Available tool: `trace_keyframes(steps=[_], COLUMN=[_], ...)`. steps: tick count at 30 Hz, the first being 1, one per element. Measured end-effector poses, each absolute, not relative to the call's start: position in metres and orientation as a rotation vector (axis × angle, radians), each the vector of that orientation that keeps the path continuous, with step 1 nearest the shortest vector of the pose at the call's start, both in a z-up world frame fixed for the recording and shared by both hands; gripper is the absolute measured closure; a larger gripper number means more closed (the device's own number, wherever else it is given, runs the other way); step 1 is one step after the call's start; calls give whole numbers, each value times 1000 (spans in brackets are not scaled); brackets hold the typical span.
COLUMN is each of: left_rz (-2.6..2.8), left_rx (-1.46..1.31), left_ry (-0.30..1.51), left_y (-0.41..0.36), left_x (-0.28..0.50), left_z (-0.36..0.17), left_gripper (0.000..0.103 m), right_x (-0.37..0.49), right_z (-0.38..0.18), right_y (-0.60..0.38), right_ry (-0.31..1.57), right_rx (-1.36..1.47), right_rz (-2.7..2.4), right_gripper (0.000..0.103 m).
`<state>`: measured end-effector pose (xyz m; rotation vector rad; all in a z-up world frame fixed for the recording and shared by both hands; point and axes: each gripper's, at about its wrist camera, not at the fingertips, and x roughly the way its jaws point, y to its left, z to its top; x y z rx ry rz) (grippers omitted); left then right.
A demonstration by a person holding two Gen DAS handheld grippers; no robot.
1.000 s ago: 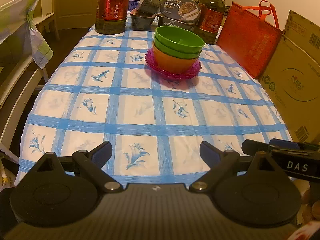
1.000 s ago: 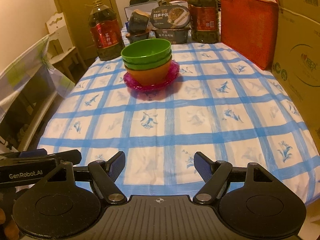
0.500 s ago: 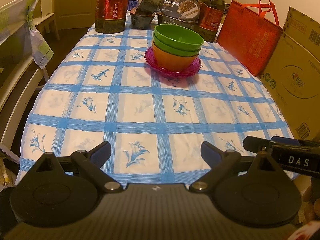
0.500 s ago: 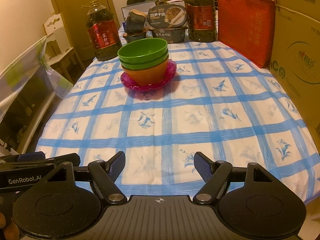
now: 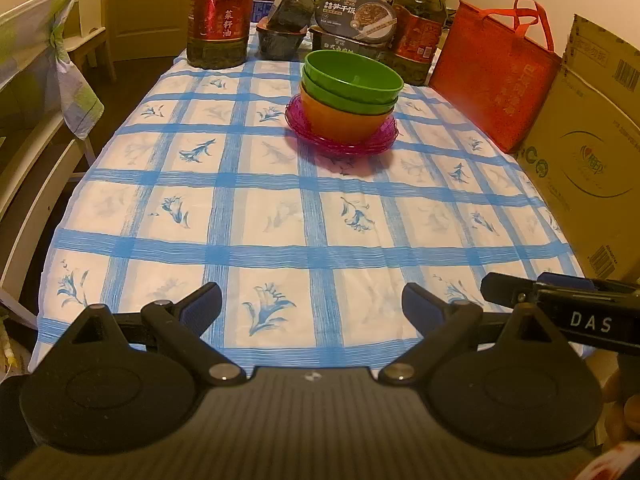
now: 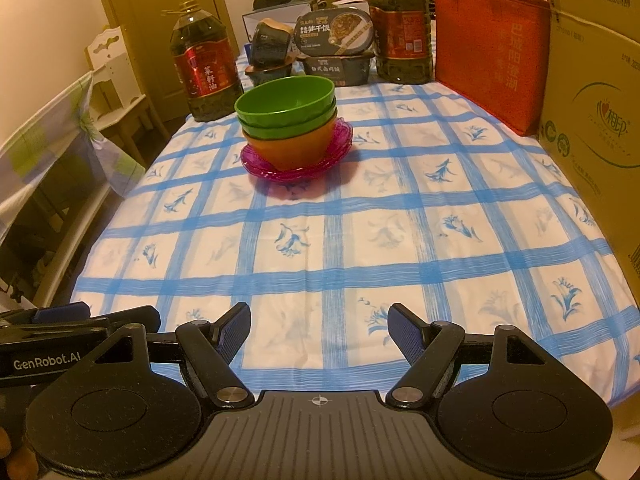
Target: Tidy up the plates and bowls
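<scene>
Two green bowls (image 5: 352, 78) (image 6: 286, 102) sit nested in an orange bowl (image 5: 344, 120) (image 6: 292, 144), all stacked on pink see-through plates (image 5: 344, 145) (image 6: 296, 168) at the far middle of the blue-checked table. My left gripper (image 5: 312, 306) is open and empty over the table's near edge. My right gripper (image 6: 320, 324) is open and empty too, also at the near edge. Each gripper shows at the side of the other's view, the right one in the left wrist view (image 5: 560, 312) and the left one in the right wrist view (image 6: 76, 320).
Two large oil bottles (image 5: 222, 12) (image 6: 400, 28), food boxes (image 6: 334, 46), a red bag (image 5: 496, 72) and a cardboard box (image 6: 596, 100) line the table's far and right sides. A chair with a cloth (image 5: 52, 64) stands to the left.
Both grippers have moved slightly forward toward the bowl stack, which looks a little nearer. Jaws stay open and nothing was touched.
</scene>
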<state>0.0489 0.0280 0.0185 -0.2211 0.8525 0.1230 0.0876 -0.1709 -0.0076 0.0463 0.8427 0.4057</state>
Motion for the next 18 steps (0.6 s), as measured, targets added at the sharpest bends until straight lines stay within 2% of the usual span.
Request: trace_keyframes(steps=[18], left_rz=[119], left_rx=[-226], left_ry=[857], left_y=[27], left_x=[50], left_z=[18], left_gripper=[7], right_x=[88], right_z=[-9], right_y=[-172], right_ry=[846], right_rx=[48], right_rz=[405], right_gripper=[28])
